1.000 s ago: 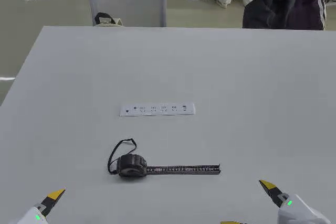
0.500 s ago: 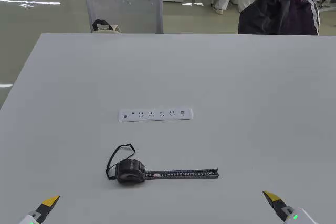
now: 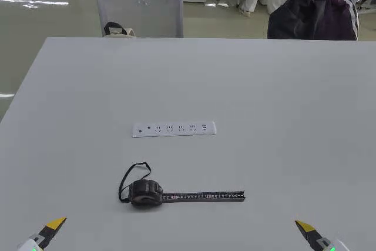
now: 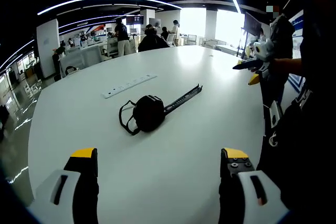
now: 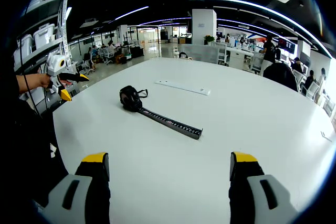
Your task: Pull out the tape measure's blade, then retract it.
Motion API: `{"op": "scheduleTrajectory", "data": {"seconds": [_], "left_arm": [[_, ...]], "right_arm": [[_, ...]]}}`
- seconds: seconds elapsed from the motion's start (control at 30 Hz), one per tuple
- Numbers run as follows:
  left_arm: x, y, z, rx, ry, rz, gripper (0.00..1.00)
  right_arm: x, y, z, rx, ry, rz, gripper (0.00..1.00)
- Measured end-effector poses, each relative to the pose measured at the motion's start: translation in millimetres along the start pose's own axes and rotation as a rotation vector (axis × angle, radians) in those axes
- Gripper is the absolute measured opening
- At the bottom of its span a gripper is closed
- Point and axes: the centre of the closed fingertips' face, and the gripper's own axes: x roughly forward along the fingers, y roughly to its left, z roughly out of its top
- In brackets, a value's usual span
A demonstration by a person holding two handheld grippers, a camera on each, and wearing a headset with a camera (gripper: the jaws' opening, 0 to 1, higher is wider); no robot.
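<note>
A black tape measure [image 3: 145, 192] lies on the white table [image 3: 264, 98], its dark blade [image 3: 202, 196] pulled out to the right and its wrist loop [image 3: 130, 176] curling to the left. The case [image 4: 148, 113] and blade [image 4: 182, 98] sit well ahead of my left gripper [image 4: 157, 163], which is open and holds nothing. My right gripper [image 5: 170, 169] is open too, with the case [image 5: 129, 97] and blade [image 5: 170, 123] in front of it. Yellow fingertips [image 3: 55, 224] of the left gripper and fingertips [image 3: 304, 227] of the right one peek in at the bottom corners of the head view.
A white power strip [image 3: 174, 129] lies beyond the tape measure. Past the table's far edge stand a grey chair [image 3: 140, 13] and a chair draped with a dark jacket [image 3: 312, 13]. People stand in the office behind.
Both grippers have drawn back toward the bottom corners of the head view, away from the tape measure. The tape measure lies unmoved with its blade out; the camera tilted slightly.
</note>
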Motion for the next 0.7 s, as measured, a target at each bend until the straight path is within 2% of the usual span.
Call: {"op": "scheduleTrajectory", "data": {"seconds": [0.07,0.13,0.33,0.4,0.47,0.57,0.7], "left_arm": [[2.9,0.7,1.2,0.008,0.001,-0.004,0.95],[5.2,0.4,4.7,0.038,-0.018,-0.015,0.92],[18.9,0.0,12.3,0.059,0.002,-0.036,0.87],[23.9,2.1,16.9,0.064,0.002,-0.025,0.86],[27.9,10.7,22.2,0.055,-0.006,0.035,0.87],[38.9,7.0,32.1,0.043,-0.03,0.046,0.87],[53.8,5.3,33.1,0.047,-0.021,0.063,0.87]], "right_arm": [[0.2,-0.6,-0.5,-0.002,0.001,0.002,0.96],[0.2,-0.6,0.1,-0.004,0.0,0.006,0.96],[2.3,-4.6,1.6,-0.012,0.004,0.012,0.96],[3.4,-7.4,2.4,-0.017,0.002,0.009,0.95],[3.9,-9.2,4.8,-0.023,-0.005,0.004,0.95],[8.2,-12.6,6.2,-0.019,-0.007,0.005,0.94],[13.8,-13.6,5.4,-0.025,0.003,0.022,0.94]]}}
